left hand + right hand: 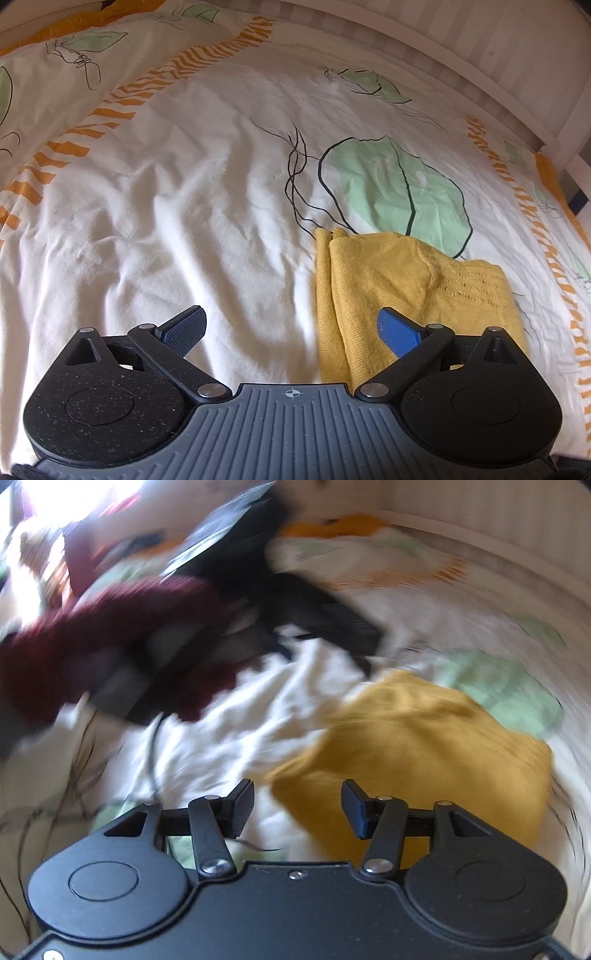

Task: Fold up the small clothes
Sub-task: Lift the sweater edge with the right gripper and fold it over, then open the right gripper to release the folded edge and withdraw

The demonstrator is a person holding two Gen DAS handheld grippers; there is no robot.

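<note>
Folded yellow knit top (413,295) lies on the leaf-print duvet (207,192), under the left gripper's (291,328) right finger. Bare duvet stretches left. Left gripper spread, empty. Right gripper (297,808) spread, empty; its view is blurred: maroon garment (110,635), dark clothes (266,602) heaped beyond.

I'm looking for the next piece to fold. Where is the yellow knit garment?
The yellow knit garment lies folded on the bedsheet, right of centre in the left wrist view, overlapping a green leaf print; the right wrist view shows it lower right.
</note>
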